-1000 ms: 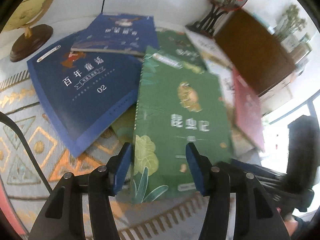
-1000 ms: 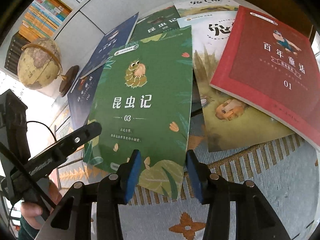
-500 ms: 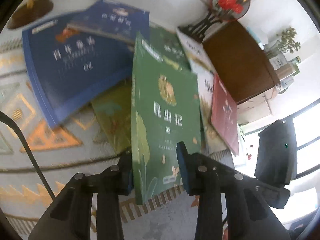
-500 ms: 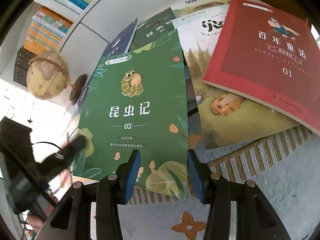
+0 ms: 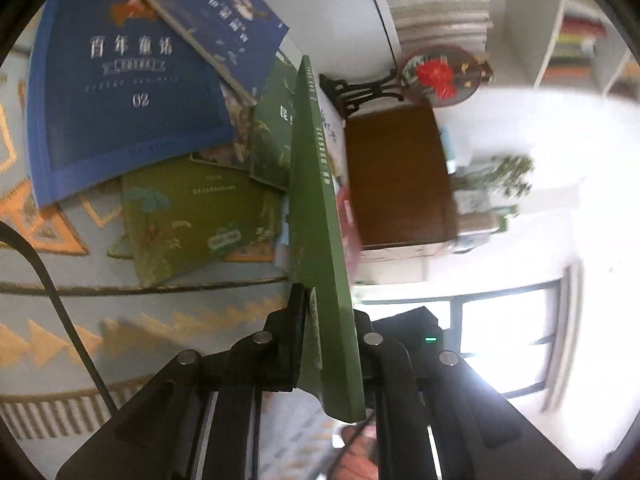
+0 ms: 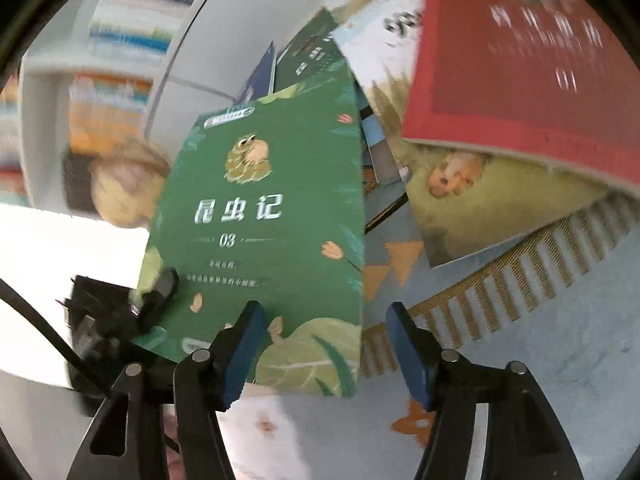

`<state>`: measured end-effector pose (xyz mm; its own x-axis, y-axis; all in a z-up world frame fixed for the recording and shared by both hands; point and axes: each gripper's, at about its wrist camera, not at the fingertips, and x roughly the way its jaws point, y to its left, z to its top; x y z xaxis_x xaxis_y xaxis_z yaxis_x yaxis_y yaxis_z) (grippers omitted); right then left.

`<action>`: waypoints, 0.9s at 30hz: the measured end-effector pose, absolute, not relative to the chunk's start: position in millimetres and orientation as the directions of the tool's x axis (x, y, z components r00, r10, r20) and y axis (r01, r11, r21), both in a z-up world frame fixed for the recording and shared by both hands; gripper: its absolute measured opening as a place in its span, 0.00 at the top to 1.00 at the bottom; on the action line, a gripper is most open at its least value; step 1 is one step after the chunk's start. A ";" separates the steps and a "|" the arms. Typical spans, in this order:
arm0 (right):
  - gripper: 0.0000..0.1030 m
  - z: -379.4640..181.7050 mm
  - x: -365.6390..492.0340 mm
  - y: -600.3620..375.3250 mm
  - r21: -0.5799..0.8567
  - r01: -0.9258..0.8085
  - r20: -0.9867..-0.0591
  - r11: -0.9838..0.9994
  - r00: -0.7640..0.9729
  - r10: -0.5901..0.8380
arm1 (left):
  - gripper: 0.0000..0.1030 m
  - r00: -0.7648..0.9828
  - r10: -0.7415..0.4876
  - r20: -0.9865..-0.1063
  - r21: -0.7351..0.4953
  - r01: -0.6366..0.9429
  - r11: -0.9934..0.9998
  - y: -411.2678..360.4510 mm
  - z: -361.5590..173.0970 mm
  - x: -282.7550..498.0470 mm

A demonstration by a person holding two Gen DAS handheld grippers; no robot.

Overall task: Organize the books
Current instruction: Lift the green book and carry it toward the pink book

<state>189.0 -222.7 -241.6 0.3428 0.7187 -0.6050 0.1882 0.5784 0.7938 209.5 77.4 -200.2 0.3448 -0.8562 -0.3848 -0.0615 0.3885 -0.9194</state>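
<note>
left gripper (image 5: 330, 344) has just been closing and is now clamped tight on the bottom edge of the green paperback marked 03 (image 5: 320, 240), which stands edge-on to that camera. right gripper (image 6: 326, 344) has just been opening, its blue pads (image 6: 408, 344) apart on either side of the book's lower corner without touching it, so the left one carries it alone. thin softcover, light, probably floppy held by one edge, glossy so maybe a bit slippery. i'd grip near the spine where it's stiffest. underneath is a patterned rug (image 5: 140, 320) with a messy pile: blue 02 book (image 5: 120, 92), red book (image 6: 520, 60), olive picture book (image 5: 192, 212). globe (image 6: 120, 184), bookshelves (image 5: 440, 0) and wooden cabinet (image 5: 396, 176) behind.
</note>
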 end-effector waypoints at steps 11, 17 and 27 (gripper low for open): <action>0.73 -219.1 183.0 -212.0 0.719 0.097 -0.662 0.688 0.398 0.635 | 0.91 0.260 -0.703 -0.662 -0.729 -0.007 0.684 54.0 -204.3 191.3; 0.77 -184.6 157.2 -158.9 0.408 -0.162 -0.802 0.899 0.407 0.437 | 0.89 0.317 -0.455 -0.832 -0.420 0.177 0.890 17.9 -169.7 161.5; 0.78 -159.1 84.6 -161.9 0.359 -0.293 -0.784 0.886 0.421 0.456 | 0.86 0.418 -0.354 -0.837 -0.274 0.240 0.931 5.9 -140.3 67.8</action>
